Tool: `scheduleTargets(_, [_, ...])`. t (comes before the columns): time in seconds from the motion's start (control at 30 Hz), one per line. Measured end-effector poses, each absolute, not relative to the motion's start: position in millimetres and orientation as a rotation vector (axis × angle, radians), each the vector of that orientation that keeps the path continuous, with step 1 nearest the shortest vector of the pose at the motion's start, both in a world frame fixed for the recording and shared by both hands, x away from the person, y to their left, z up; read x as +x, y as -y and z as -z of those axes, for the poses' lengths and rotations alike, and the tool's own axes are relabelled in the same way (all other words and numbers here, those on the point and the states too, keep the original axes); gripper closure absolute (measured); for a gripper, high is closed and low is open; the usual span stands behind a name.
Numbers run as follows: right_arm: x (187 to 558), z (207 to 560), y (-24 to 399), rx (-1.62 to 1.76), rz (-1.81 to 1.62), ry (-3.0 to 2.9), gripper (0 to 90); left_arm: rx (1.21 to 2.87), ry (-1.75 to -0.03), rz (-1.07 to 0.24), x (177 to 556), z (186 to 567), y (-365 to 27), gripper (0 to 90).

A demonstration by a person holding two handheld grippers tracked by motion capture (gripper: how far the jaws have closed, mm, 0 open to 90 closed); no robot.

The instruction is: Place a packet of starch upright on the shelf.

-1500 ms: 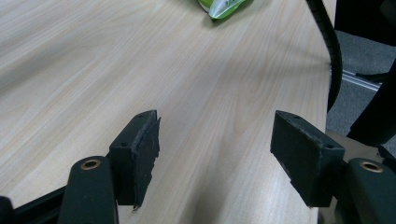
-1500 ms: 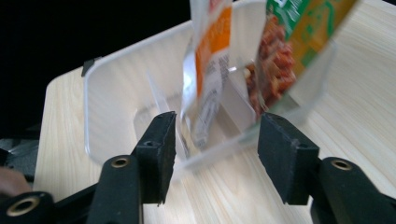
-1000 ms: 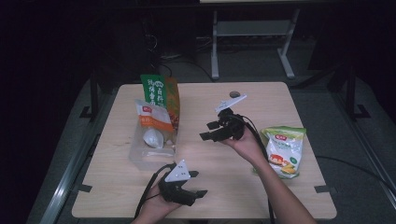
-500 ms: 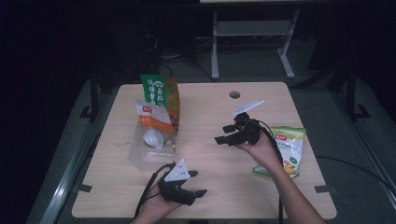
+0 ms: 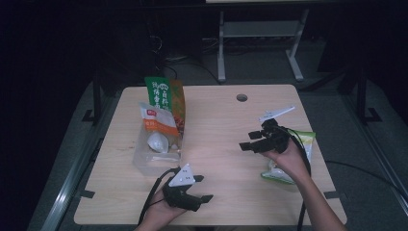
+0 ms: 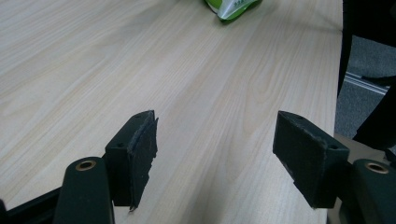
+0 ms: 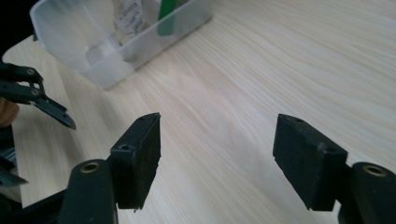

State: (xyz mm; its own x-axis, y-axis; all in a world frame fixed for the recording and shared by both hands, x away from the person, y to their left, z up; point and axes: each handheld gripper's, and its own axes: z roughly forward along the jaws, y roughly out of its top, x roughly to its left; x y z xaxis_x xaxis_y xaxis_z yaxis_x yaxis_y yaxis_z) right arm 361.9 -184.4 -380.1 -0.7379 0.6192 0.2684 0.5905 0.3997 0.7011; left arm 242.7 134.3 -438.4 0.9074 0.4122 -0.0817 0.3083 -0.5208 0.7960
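Observation:
My right gripper (image 5: 248, 139) hovers over the right half of the wooden table (image 5: 216, 115), jaws pointing left. They have just been opening and stand open (image 7: 217, 158) with nothing between them. Under that hand lies a green-and-white snack bag (image 5: 275, 174), whose corner shows in the left gripper view (image 6: 231, 5). My left gripper (image 5: 204, 187) rests near the front edge, open (image 6: 215, 158) over bare wood. A clear plastic bin (image 5: 144, 166) at the left holds a tall green-and-orange bag (image 5: 161, 94) and a white-and-orange packet (image 5: 156, 120); the bin (image 7: 116, 42) lies ahead of the right jaws.
A round cable hole (image 5: 242, 97) sits at the table's back middle. The table's right edge (image 6: 338, 70) drops to a grey floor. A metal frame (image 5: 221, 43) stands behind the table. The left gripper's jaw tips (image 7: 46, 102) show at the left of the right gripper view.
The right hand has carried its gripper rightward from the table's middle to above the green-and-white bag. The left gripper has stayed put.

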Motion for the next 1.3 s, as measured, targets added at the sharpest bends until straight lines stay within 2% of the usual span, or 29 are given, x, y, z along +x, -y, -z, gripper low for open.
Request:
scheduleTargets(0.87, [321.0, 390.3, 283.4, 1.359, -1.098, -2.5, 29.9, 2.161, -0.519, -0.134, 241.7, 441.3, -130.3, 30.1])
scheduleTargets(1.3, [312.8, 408.4, 335.2, 1.515, -0.967, -2.398, 30.4, 2.163, -0.519, -0.136, 241.5, 441.8, -130.3, 30.1])
